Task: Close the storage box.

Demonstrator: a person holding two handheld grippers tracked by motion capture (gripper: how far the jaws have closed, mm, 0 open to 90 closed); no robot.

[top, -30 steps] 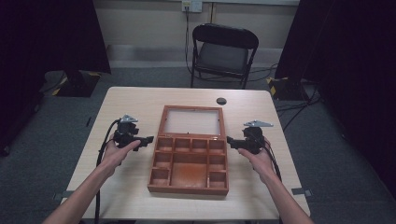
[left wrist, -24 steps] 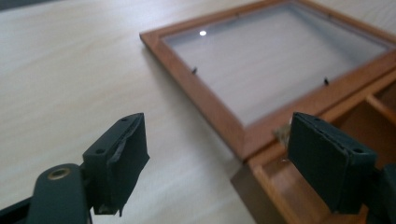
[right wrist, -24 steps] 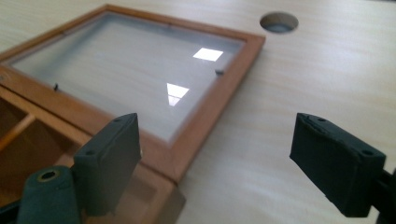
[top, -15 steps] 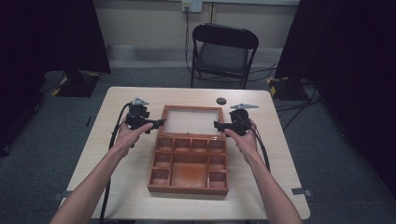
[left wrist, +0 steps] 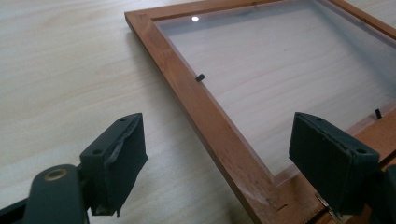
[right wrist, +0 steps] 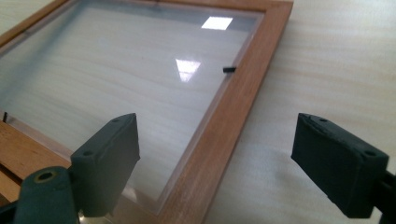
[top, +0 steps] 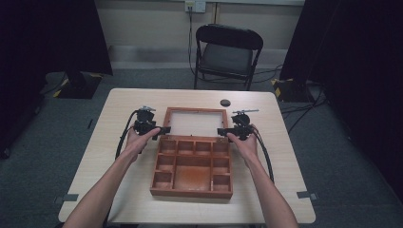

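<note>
The left gripper [top: 164, 129] stood with jaws apart astride the left rail of the glazed lid [top: 196, 122], gripping nothing; the right gripper [top: 221, 131] likewise straddled the right rail; the wooden box [top: 192, 189] lay open mid-table [top: 119, 102].

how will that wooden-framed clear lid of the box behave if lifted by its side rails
The wooden-framed clear lid probably stays stiff, given its solid rails. It likely pivots rather than lifts free, since it adjoins the brown compartment box. The glossy pane looks fragile; open left gripper and right gripper should clamp wood.
</note>
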